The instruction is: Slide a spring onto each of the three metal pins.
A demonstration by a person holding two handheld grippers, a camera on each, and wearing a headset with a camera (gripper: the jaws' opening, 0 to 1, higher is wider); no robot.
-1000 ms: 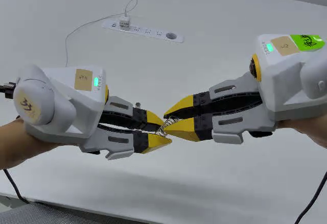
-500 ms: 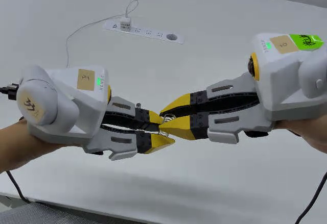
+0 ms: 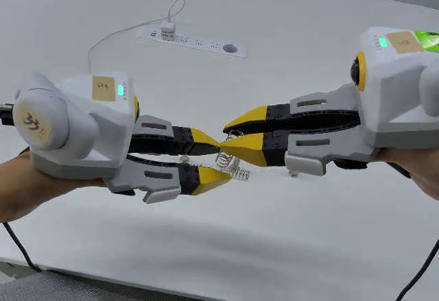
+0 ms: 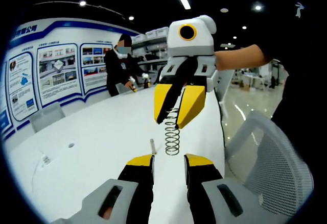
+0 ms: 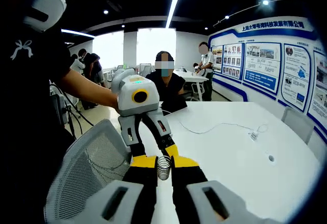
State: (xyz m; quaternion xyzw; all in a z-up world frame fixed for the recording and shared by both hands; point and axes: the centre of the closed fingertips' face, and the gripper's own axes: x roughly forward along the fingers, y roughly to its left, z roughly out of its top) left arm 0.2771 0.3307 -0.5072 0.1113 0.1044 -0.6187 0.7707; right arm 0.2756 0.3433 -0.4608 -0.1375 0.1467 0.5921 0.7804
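My left gripper (image 3: 224,158) and right gripper (image 3: 223,136) are built alike: pale grey housings, black ribbed jaws, yellow wedge tips; each carries a tan label (image 3: 104,88) with handwriting and a small green light (image 3: 121,90); the right one adds a bright green sticker (image 3: 426,39) and a yellow ring (image 3: 360,71); a black cable (image 3: 15,246) trails from the left one; my short sleeve (image 5: 36,55) is black.
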